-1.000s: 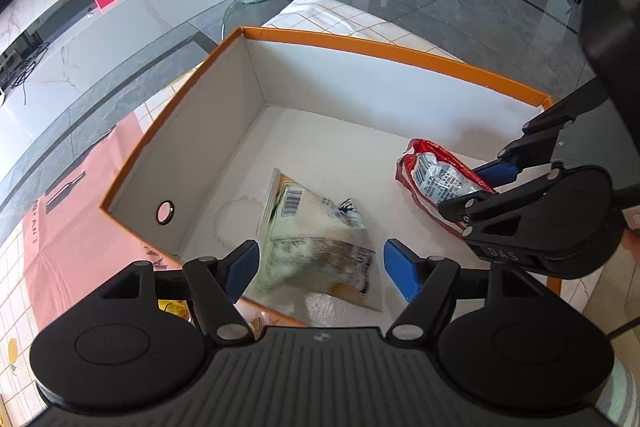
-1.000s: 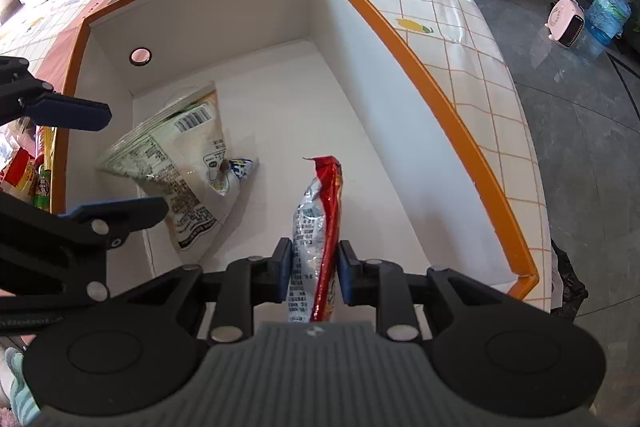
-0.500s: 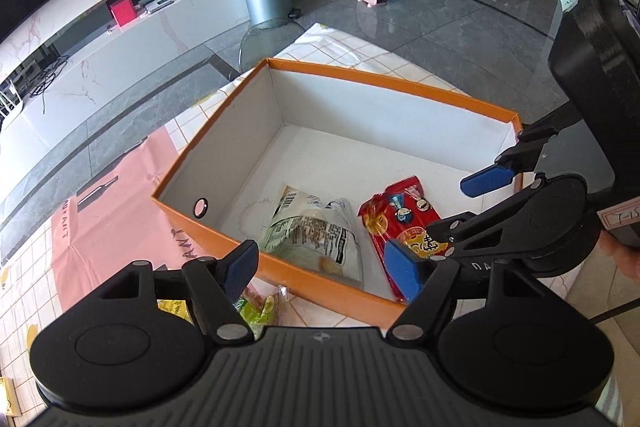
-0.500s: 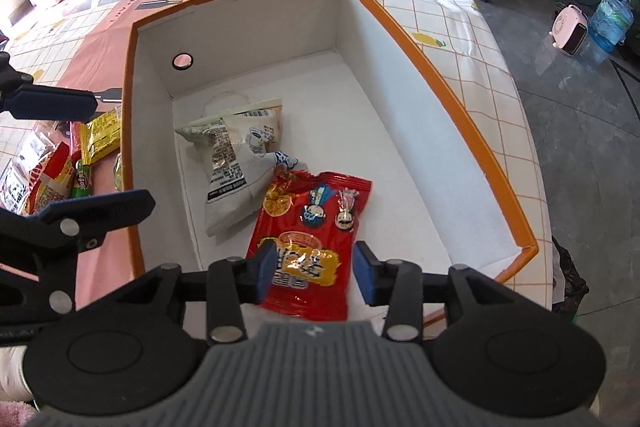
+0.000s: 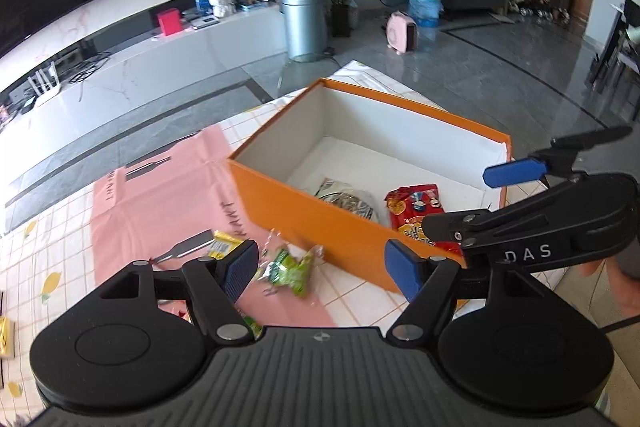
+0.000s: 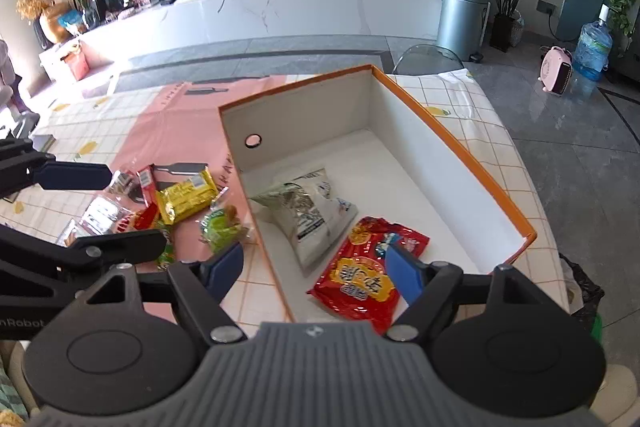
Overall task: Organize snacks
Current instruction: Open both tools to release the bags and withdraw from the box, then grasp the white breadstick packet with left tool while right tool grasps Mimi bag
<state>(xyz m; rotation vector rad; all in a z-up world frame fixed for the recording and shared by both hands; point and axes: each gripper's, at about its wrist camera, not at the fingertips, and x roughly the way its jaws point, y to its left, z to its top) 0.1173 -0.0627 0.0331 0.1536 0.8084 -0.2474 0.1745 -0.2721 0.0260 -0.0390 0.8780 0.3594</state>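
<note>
The left claw (image 5: 320,267) tilts down over the near tabletop (image 5: 360,291), its blue ribbed pads spread wide with nothing between them. The right claw (image 6: 316,267) also angles downward, above the near wall of the box; its jaws are opening and grip nothing, though the red packet shows between the pads from above. In the left wrist view the right claw's black linkage juts in from the right, and part of a hand (image 5: 624,287) grips its handle at the frame edge.

Just past the left claw's pads a crinkly green wrapper (image 5: 290,265) lies on the checked cloth, near the box's outer wall. Farther left sits a loose heap: a glossy yellow bar (image 6: 186,193), red and silver wrappers beside it, all on a pink sheet (image 6: 180,123).

The orange box (image 6: 460,143) is open-topped cardboard, rectangular, white inside, with a round hole in its left wall. Its long axis runs from near right to far left in the right wrist view. On its floor the red packet (image 6: 366,277) lies flat at the near end, shiny foil, its long axis running near-left to far-right. Touching its far-left edge, the pale grey-white packet (image 6: 308,207) lies flat, puffed and crumpled, long axis slanting far-left to near-right. The far half of the box floor is bare.
</note>
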